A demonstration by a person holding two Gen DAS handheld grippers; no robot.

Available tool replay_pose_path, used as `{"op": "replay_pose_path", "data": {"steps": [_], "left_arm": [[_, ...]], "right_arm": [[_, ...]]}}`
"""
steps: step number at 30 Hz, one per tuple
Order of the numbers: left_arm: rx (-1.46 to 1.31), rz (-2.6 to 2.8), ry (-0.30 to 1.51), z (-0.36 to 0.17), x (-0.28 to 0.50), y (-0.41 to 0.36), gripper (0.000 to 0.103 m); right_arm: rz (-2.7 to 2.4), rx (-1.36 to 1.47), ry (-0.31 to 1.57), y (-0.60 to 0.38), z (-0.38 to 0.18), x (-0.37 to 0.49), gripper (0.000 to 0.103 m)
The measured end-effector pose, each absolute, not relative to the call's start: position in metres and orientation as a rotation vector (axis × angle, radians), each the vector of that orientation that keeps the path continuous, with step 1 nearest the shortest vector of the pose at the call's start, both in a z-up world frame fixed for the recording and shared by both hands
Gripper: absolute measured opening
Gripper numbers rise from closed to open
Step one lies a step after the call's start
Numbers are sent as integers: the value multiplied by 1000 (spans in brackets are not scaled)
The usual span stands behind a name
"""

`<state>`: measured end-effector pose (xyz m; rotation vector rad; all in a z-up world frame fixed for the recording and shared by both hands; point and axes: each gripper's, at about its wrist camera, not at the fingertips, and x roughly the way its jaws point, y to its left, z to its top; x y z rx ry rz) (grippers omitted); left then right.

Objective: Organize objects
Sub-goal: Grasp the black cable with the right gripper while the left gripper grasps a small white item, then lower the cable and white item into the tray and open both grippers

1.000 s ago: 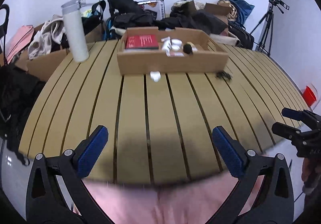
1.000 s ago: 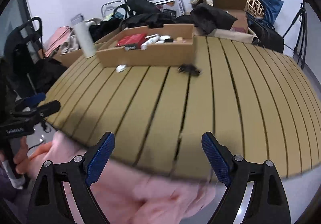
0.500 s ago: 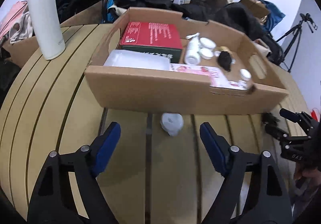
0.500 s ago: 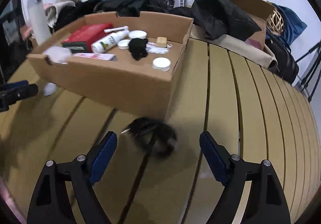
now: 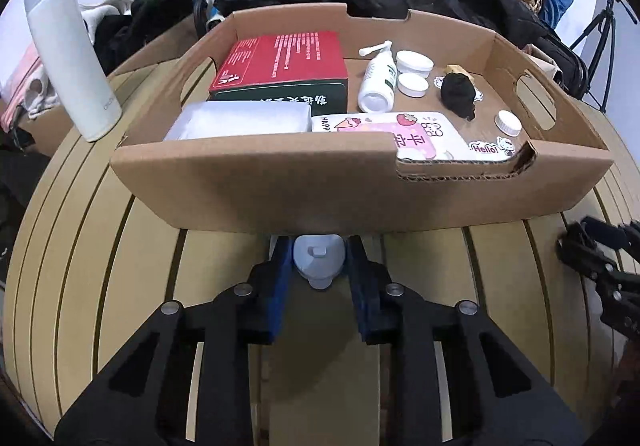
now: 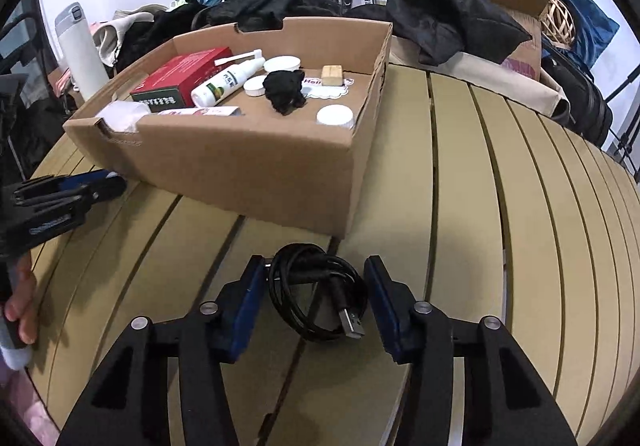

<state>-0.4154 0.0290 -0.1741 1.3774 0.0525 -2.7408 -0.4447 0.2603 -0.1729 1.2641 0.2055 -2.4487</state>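
Both grippers are now sitting right up by the cardboard box [image 5: 280,190] on the table [image 6: 500,246] – left gripper [image 5: 319,266] jaws just closing, pinching the small white bottle [image 5: 319,258], right gripper [image 6: 316,294] jaws half open and closing around the coiled black cable [image 6: 320,298] – not squeezing it yet.

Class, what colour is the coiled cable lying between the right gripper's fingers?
Black: the coiled cable shows best in the right wrist view.

A white insulated bottle [image 5: 70,46] stood upright on the slatted table [image 6: 500,206]; dark clothing [image 6: 452,14] and a tripod [image 5: 604,34] cluttered the background.
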Motion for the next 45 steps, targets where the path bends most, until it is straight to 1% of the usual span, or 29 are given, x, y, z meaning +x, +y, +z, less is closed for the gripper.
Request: {"op": "replay_pose_path", "data": {"steps": [4, 6, 9, 10, 13, 15, 17, 20, 25, 27, 30, 33, 38, 40, 45], "left_arm": [[1470, -2731, 150, -169, -391, 26, 23], [1493, -2755, 218, -160, -366, 23, 23], [1479, -2786, 290, -133, -314, 19, 23], [1476, -2789, 296, -121, -294, 19, 23], [1468, -2804, 231, -93, -248, 31, 23], [1464, -2849, 236, -81, -228, 36, 23], [1452, -2888, 237, -71, -215, 41, 23], [1441, -2915, 224, -63, -214, 47, 24], [1440, -2989, 330, -43, -240, 46, 24], [1379, -3016, 316, -24, -262, 46, 24], [1289, -3056, 286, 2, -300, 48, 24], [1287, -3089, 303, 17, -359, 55, 24], [1389, -3026, 281, -2, -452, 68, 24], [1434, -3003, 247, -17, -477, 73, 24], [1580, -2938, 305, -59, -519, 78, 24]], "right_arm": [[-2439, 1300, 133, 264, -171, -422, 51], [-2441, 1324, 100, 268, -167, -402, 51], [-2444, 1327, 38, 279, -151, -360, 51], [-2445, 1317, 28, 281, -142, -341, 51], [-2412, 1303, 40, 279, -125, -288, 51], [-2388, 1287, 61, 272, -119, -263, 51], [-2372, 1275, 54, 265, -116, -239, 51], [-2375, 1272, 23, 259, -113, -225, 51], [-2425, 1203, 39, 262, -90, -229, 51], [-2445, 1164, 47, 265, -76, -241, 51], [-2497, 1066, 86, 269, -46, -284, 51], [-2508, 1008, 94, 267, -29, -330, 51], [-2463, 1041, 143, 240, -34, -425, 51], [-2456, 1082, 183, 230, -47, -459, 51], [-2428, 1173, 213, 219, -83, -515, 53]]}}
